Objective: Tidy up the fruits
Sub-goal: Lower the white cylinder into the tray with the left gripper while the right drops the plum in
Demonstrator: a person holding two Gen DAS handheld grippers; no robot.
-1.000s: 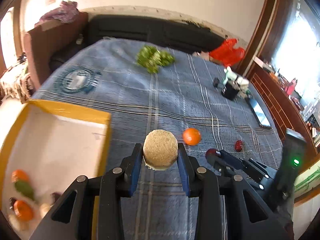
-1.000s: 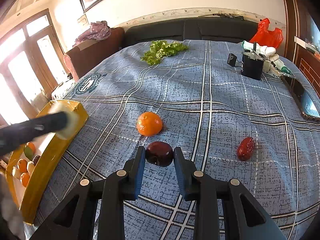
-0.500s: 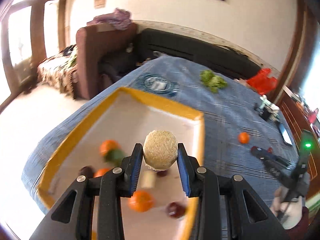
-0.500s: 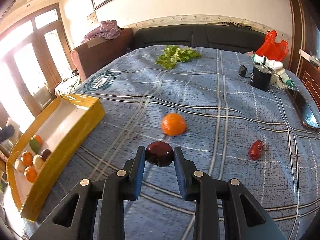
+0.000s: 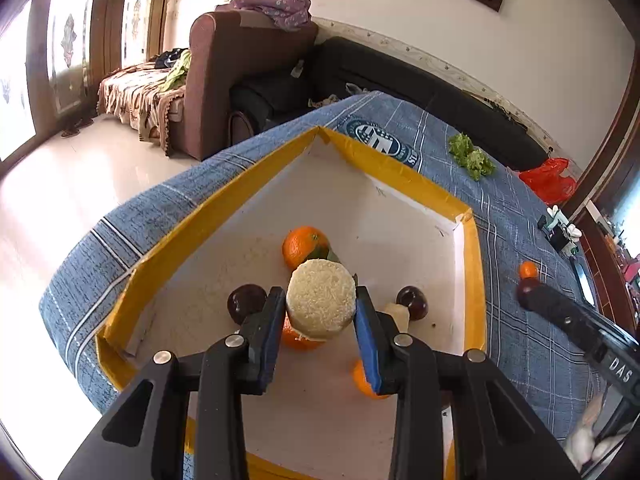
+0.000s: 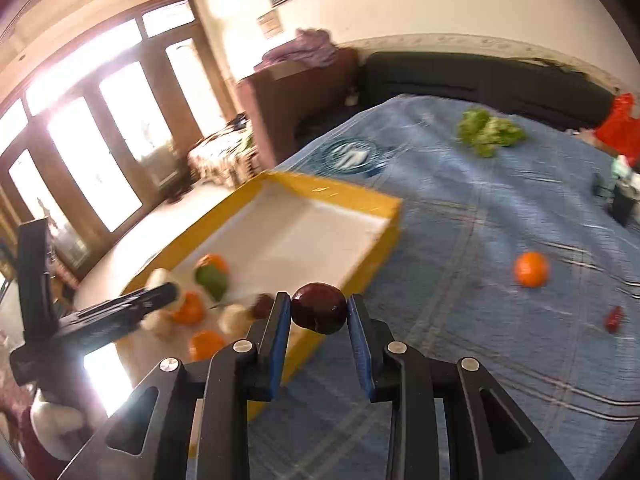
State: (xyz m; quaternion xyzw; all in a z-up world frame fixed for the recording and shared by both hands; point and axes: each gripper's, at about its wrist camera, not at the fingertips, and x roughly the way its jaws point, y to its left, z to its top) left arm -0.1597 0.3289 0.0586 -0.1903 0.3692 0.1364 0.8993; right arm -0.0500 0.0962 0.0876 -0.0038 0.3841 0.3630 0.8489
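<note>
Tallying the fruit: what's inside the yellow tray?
In the yellow tray: three oranges, two dark fruits, a pale piece. The held tan fruit covers more.

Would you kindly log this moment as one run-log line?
left hand-held gripper: shut on beige round fruit, over yellow tray | right hand-held gripper: shut on dark red fruit, beside tray

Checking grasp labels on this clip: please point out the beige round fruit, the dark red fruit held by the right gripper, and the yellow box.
beige round fruit (image 5: 321, 300), left wrist view, front face.
dark red fruit (image 6: 319, 307), right wrist view, middle.
yellow box (image 5: 404, 179), left wrist view, far rim.
</note>
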